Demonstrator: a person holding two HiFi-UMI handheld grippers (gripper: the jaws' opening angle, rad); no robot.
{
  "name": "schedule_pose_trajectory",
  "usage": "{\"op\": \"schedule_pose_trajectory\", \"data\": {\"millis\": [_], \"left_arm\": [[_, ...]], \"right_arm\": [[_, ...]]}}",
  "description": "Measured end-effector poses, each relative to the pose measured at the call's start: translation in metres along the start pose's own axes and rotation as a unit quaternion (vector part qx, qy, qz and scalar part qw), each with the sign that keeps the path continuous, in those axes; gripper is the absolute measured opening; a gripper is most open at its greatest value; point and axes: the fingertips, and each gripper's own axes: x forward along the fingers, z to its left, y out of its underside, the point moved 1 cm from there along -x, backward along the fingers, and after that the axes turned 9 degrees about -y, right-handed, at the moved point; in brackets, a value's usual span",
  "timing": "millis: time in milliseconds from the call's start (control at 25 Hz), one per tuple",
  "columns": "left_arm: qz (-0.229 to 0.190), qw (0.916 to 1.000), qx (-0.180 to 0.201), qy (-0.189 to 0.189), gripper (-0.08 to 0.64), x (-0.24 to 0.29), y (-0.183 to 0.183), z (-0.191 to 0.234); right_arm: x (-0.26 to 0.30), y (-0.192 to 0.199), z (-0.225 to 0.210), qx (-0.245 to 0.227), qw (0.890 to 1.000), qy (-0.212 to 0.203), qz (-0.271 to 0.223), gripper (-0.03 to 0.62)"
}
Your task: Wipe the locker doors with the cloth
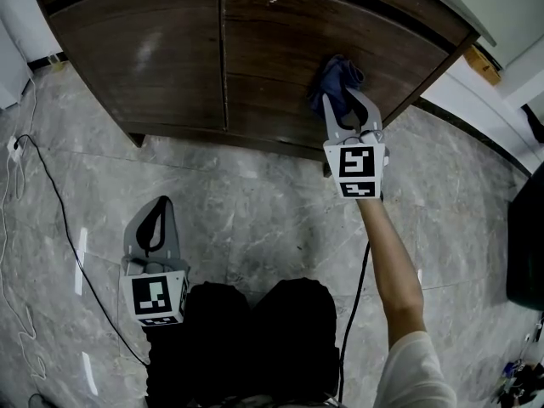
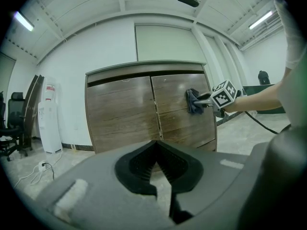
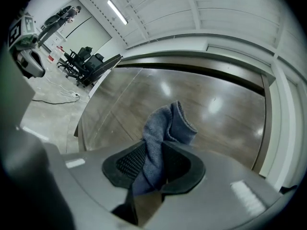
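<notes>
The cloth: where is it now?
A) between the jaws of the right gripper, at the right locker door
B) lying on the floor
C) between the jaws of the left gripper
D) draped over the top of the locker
A: the right gripper is closed on the blue-grey cloth and holds it up at the right door, while the left gripper holds nothing.

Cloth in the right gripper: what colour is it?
The cloth is blue-grey, clearest in the right gripper view.

Blue-grey cloth (image 3: 165,128), dark-brown wood-grain locker doors (image 1: 170,49)
</notes>
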Motion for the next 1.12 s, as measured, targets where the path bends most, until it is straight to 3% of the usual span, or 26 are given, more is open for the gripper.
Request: {"op": "schedule_pose_trajectory", "data": {"millis": [520, 1120], "left_arm": [[0.004, 1.0, 0.0, 0.001, 0.002, 0.005, 0.003, -0.003], [0.015, 0.9999, 0.005, 0.002, 0.002, 0.014, 0.012, -0.006]], "right_arm": [[0.021, 0.076, 0.063, 0.026, 0.997, -0.047, 0.047, 0.106], [0.04, 0.131, 0.115, 0.033, 0.989, -0.113, 0.085, 0.106]]}}
